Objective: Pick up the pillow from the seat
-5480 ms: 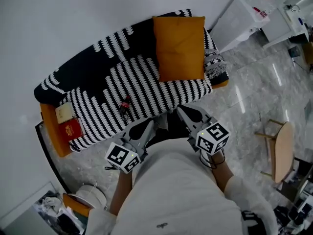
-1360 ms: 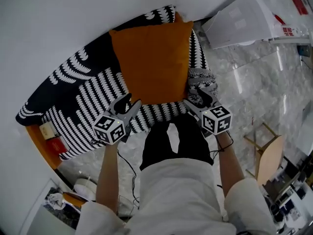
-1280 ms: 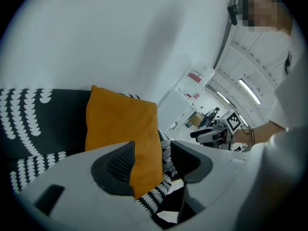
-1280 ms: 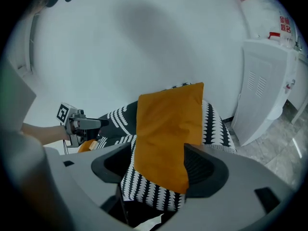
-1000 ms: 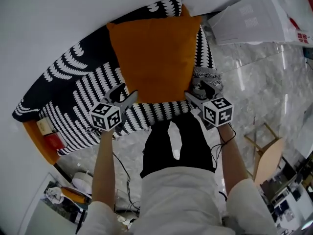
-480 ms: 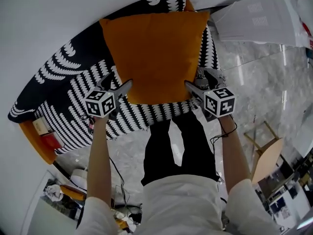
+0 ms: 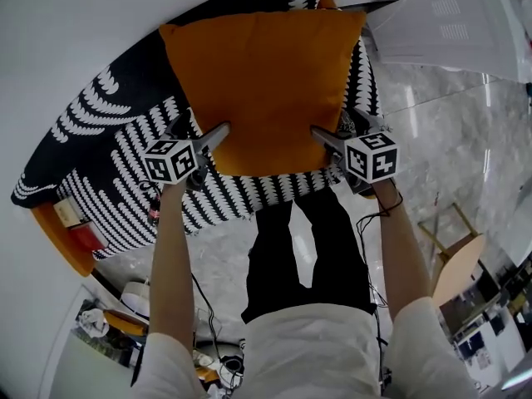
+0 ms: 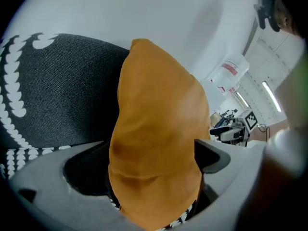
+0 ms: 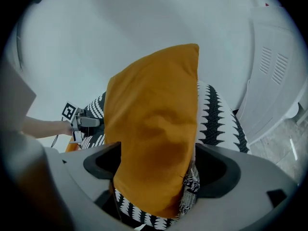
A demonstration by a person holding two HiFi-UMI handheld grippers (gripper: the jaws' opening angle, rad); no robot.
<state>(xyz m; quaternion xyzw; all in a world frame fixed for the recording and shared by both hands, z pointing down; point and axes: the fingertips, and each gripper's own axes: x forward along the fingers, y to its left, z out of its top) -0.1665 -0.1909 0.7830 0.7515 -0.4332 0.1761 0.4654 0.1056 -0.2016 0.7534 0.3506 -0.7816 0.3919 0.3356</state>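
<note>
An orange pillow point(image 7: 266, 73) leans on the back of a sofa draped in a black-and-white cover point(image 7: 108, 131). My left gripper point(image 7: 202, 131) is at the pillow's lower left edge and my right gripper point(image 7: 332, 131) at its lower right edge. In the left gripper view the pillow point(image 8: 159, 119) fills the gap of the left gripper point(image 8: 154, 158), whose jaws are opening, with a dark space on one side. In the right gripper view the pillow point(image 9: 154, 114) sits between the opening jaws of the right gripper point(image 9: 156, 162). No pad visibly presses it.
A white unit point(image 7: 465, 23) stands right of the sofa against the wall. A wooden chair point(image 7: 453, 264) stands on the marble floor at the right. A red box point(image 7: 83, 235) lies on the sofa's orange left end. The person's legs stand just before the seat.
Both grippers have moved forward from in front of the seat to the pillow's two lower edges, and their jaws have spread wider around it. The view has closed in on the sofa.
</note>
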